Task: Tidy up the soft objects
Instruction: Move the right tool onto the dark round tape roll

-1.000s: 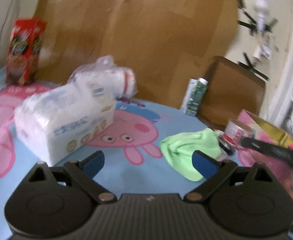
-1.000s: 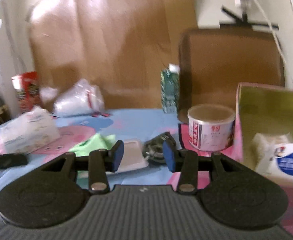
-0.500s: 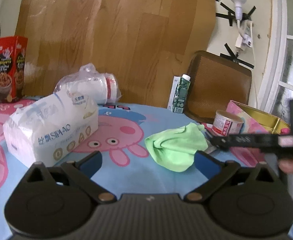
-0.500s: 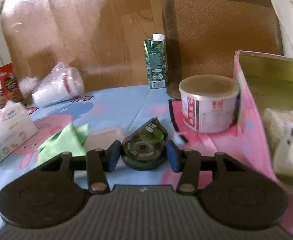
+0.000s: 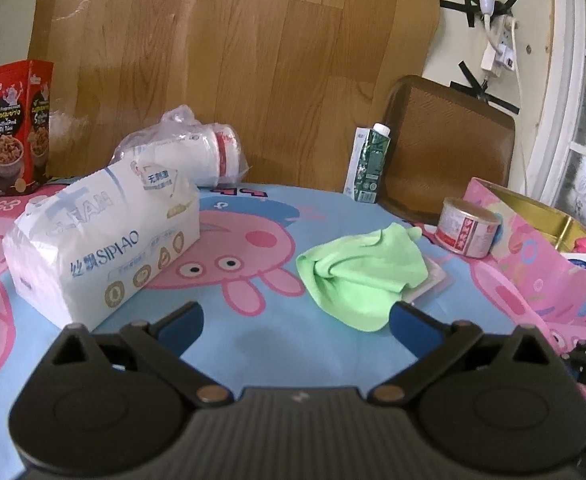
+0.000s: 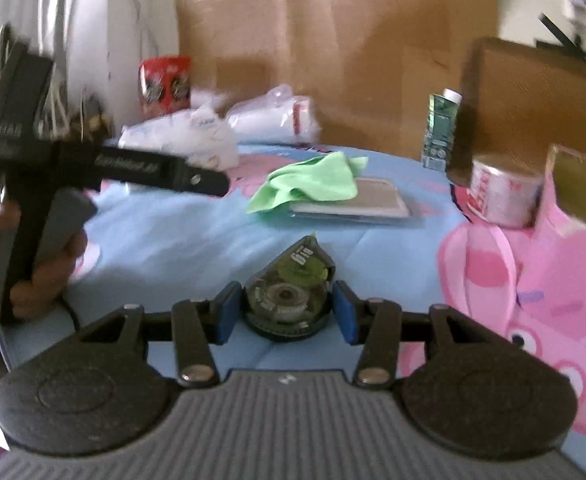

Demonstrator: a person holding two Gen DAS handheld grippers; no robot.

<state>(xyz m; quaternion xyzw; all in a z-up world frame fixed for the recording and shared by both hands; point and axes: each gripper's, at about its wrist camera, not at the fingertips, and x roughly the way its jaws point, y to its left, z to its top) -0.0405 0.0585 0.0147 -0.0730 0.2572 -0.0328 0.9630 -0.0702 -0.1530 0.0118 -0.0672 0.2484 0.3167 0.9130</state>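
Note:
A crumpled green cloth point(image 5: 363, 276) lies on the cartoon tablecloth, partly over a flat clear case point(image 6: 373, 205); it also shows in the right wrist view point(image 6: 313, 184). A white tissue pack point(image 5: 101, 248) sits to its left. My left gripper point(image 5: 295, 322) is open and empty, just short of the cloth. My right gripper point(image 6: 285, 312) has its blue pads on either side of a dark green correction-tape dispenser point(image 6: 289, 296) that rests on the table; I cannot tell whether the pads touch it.
A pink and gold box point(image 5: 541, 240) stands at the right with a tin can point(image 5: 467, 232) beside it. A green carton point(image 5: 369, 164), bagged paper cups point(image 5: 197, 156), a red snack box point(image 5: 17, 128) and a brown tray point(image 5: 445, 144) line the back.
My right gripper has pulled back and turned left, with the dispenser still between its pads. My left gripper stays open and steady near the cloth.

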